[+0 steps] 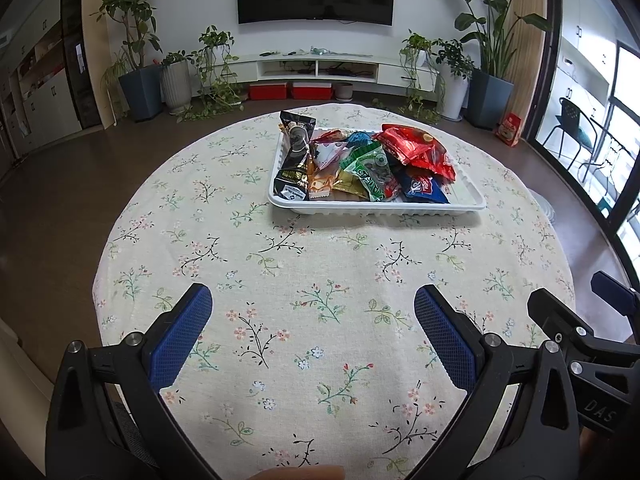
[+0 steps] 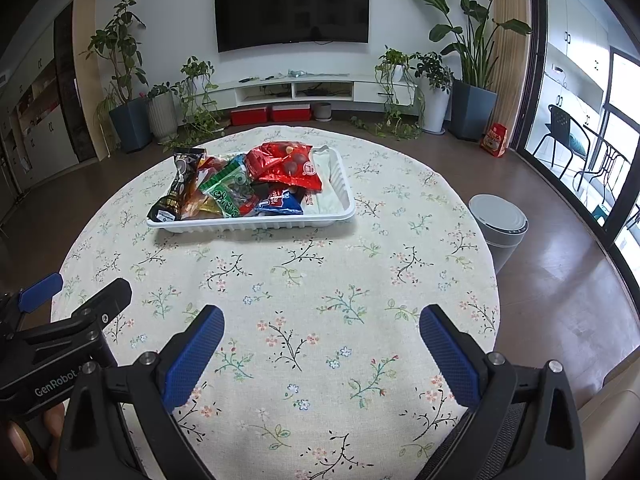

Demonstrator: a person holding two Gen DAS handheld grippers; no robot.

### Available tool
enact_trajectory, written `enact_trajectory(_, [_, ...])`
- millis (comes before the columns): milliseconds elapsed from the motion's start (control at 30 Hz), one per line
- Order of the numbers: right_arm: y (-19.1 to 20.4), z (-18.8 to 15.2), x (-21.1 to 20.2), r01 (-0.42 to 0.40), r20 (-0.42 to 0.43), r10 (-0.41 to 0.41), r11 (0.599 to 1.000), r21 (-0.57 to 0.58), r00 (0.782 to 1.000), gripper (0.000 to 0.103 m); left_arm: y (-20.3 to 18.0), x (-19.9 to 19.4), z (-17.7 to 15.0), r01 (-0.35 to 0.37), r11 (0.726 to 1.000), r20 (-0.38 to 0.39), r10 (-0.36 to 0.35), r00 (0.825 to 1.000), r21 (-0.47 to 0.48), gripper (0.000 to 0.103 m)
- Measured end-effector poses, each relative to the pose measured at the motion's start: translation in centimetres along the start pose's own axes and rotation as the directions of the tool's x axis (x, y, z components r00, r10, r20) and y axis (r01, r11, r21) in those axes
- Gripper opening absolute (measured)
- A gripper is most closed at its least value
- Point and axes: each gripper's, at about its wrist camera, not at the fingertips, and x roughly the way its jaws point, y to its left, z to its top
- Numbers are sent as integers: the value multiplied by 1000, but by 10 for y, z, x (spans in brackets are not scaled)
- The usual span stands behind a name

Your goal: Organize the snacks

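Note:
A white ribbed tray (image 1: 376, 209) (image 2: 248, 225) sits on the far half of the round table and holds several snack packets. Among them are a black packet (image 1: 295, 152) (image 2: 182, 182) at its left, a green one (image 1: 370, 172) (image 2: 228, 188), a red bag (image 1: 416, 148) (image 2: 286, 166) and a blue one (image 1: 424, 188) (image 2: 280, 202). The tray's right end is bare. My left gripper (image 1: 313, 304) hovers open over the near tablecloth, nothing between its blue pads. My right gripper (image 2: 322, 324) is likewise open and empty, well short of the tray.
A floral tablecloth (image 1: 320, 280) covers the round table. A grey lidded bin (image 2: 500, 224) stands on the floor off the table's right side. Potted plants, a TV console and red boxes line the far wall. Each gripper shows at the edge of the other's view.

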Motion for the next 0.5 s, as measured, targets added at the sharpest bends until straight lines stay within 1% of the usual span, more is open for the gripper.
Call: enact_trajectory(500, [0,-1,0,-1,-2,1,1000,-1,1000,100,-1,1,-1,0,1000,0,0,1000,3,103])
